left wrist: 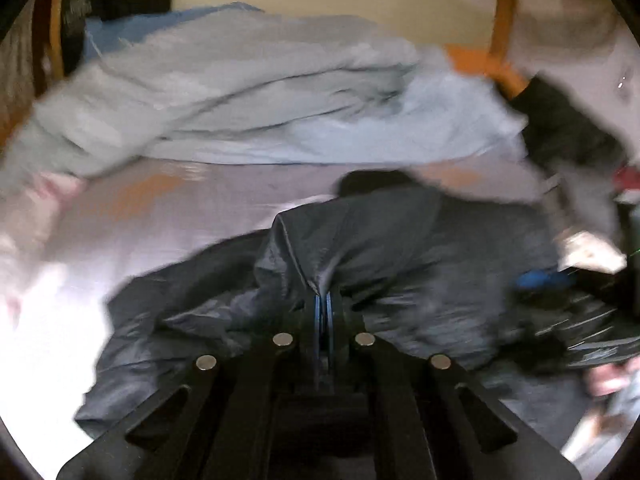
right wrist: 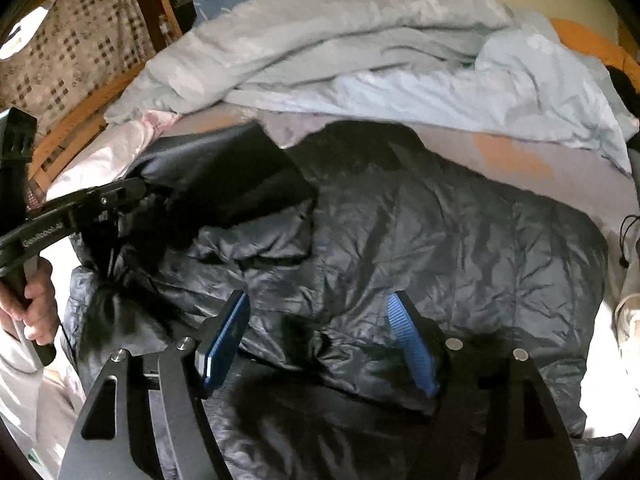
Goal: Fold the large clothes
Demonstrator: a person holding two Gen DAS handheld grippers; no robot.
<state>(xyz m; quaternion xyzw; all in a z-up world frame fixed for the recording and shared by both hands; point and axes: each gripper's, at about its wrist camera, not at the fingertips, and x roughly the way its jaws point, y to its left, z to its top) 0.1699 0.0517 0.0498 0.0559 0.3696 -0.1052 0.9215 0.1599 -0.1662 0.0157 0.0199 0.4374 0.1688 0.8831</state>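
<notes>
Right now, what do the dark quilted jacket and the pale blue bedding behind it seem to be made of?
The dark quilted jacket looks like thin synthetic shell fabric, probably nylon: slight sheen, fine crisp wrinkles, stitched padded panels. The pale blue bedding looks like matte woven cotton or a blend: soft folds, no shine.

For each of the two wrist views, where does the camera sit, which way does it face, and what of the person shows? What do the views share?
Left wrist: rides the left gripper, looking down along shut blue pads pinching the dark jacket; the bed sheet lies beyond. No hand clearly visible.
Right wrist: rides the right gripper, jaws open above the jacket; the person's left hand holds the other gripper at left.
Shared: the jacket and the pale blue duvet.
</notes>
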